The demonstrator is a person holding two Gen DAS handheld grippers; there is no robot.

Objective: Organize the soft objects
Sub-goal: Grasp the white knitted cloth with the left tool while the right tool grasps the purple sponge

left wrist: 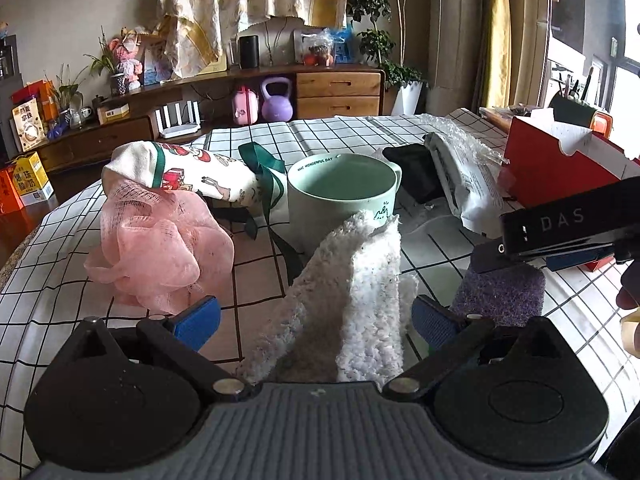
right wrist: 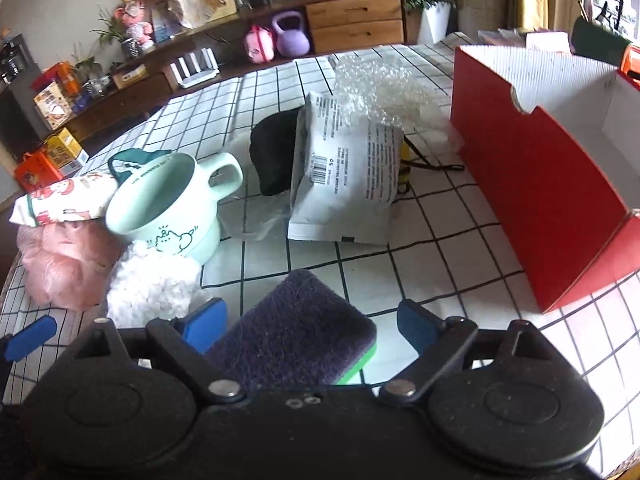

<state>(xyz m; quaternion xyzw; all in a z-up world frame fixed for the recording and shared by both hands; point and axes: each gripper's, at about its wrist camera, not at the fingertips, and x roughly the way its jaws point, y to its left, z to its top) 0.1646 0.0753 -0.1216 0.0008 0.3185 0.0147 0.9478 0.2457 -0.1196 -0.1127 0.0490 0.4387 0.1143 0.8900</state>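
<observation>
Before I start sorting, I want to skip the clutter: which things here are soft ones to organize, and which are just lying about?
Belong to the job:
white fluffy cloth
purple sponge
pink mesh puff
printed cloth
red box, probably the bin

Lying about:
green mug
white packet
bubble wrap

- You see a white tablecloth [right wrist: 420, 240] with a black grid.
- Pink mesh puff [left wrist: 160, 248], white fluffy cloth [left wrist: 360, 280], mint mug [right wrist: 172, 208].
- Purple sponge [right wrist: 296, 328], green-backed; red box [right wrist: 540, 184].
</observation>
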